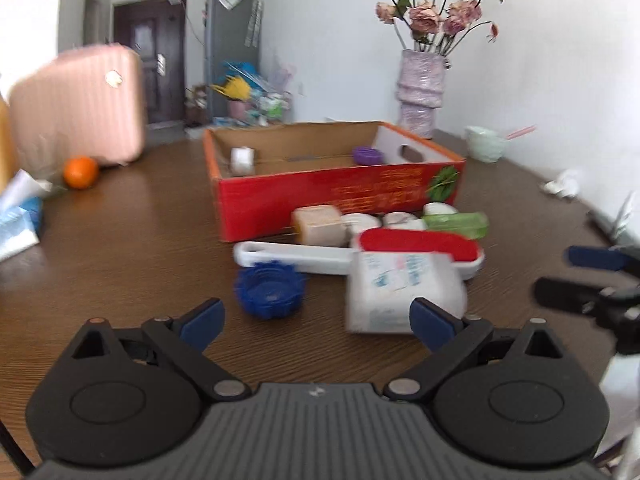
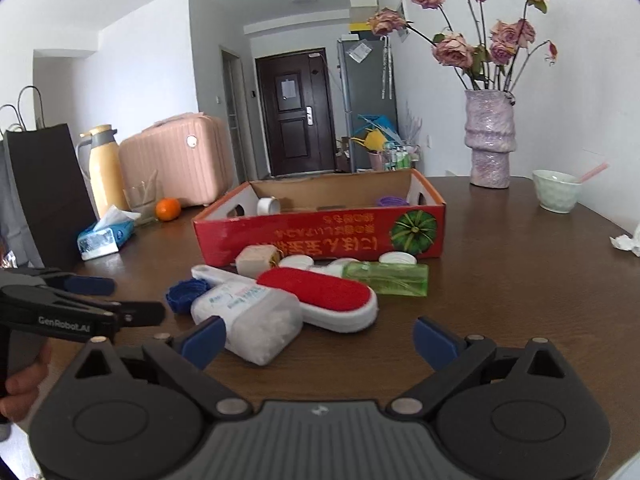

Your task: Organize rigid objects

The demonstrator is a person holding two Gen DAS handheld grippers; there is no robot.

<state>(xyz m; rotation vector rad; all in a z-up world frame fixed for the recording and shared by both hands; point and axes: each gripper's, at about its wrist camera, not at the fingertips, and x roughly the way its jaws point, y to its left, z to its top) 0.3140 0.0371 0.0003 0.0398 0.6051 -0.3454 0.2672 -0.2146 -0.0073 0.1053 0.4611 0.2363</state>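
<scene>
Both grippers, left (image 1: 316, 320) and right (image 2: 318, 340), I hold wide open, empty; tub (image 2: 248, 320), brush (image 2: 320, 292), cap (image 1: 270, 288) staged before box (image 2: 320, 236), presumably for loading.

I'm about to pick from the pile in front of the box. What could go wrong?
The white bottle lies on its side against the lint brush, so grabbing one may drag the other. The blue cap sits close beside it and could get knocked away. Both tools, left and right, are open and near each other; they might collide.
</scene>
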